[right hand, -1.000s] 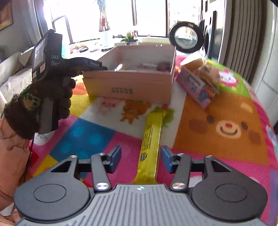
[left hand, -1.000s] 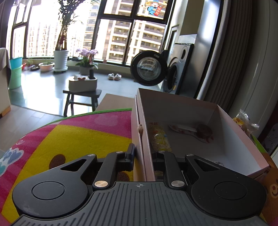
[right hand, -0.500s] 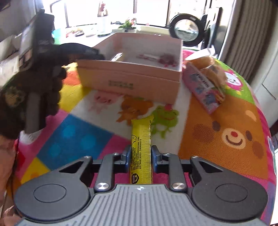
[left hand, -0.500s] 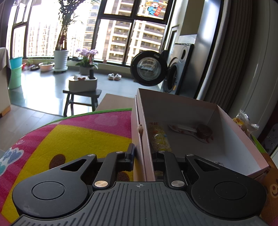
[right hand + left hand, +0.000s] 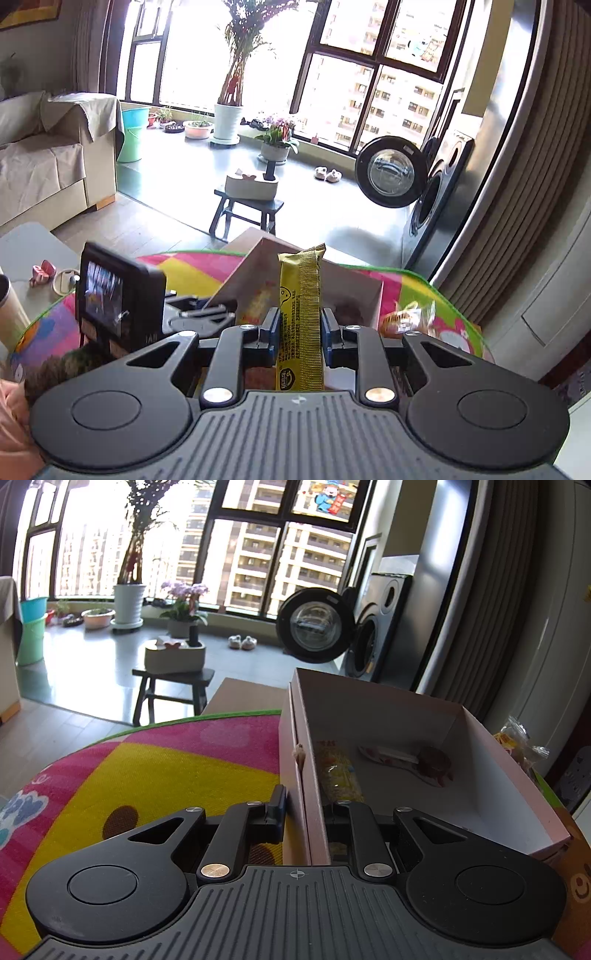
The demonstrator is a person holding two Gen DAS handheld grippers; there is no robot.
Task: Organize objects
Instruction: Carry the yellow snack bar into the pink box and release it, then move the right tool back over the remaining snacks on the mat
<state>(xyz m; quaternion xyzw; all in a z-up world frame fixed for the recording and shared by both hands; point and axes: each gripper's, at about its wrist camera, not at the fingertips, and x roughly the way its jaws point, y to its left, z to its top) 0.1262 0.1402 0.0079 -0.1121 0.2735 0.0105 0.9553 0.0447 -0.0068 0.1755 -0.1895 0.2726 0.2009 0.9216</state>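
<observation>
My left gripper (image 5: 303, 812) is shut on the near side wall of the pink cardboard box (image 5: 509, 775), one finger outside and one inside. Inside the box lie a yellow snack packet (image 5: 338, 775) and a red-and-white wrapped sweet (image 5: 413, 762). My right gripper (image 5: 300, 328) is shut on a long yellow snack bar (image 5: 300, 317), which stands lifted above the mat in front of the box (image 5: 255, 273). In the right wrist view the left gripper's body (image 5: 110, 295) and a gloved hand (image 5: 59, 369) show at the left.
A colourful cartoon play mat (image 5: 155, 768) covers the table. A clear bag of bread (image 5: 406, 317) lies right of the box; the same bag (image 5: 517, 742) shows beyond the box's far wall. Behind stand a stool (image 5: 245, 210), plants, a sofa (image 5: 48, 158) and a washing machine (image 5: 428, 188).
My right gripper closed on the yellow snack bar and lifted it off the mat, tipping up toward the box. The left gripper stayed clamped on the box wall.
</observation>
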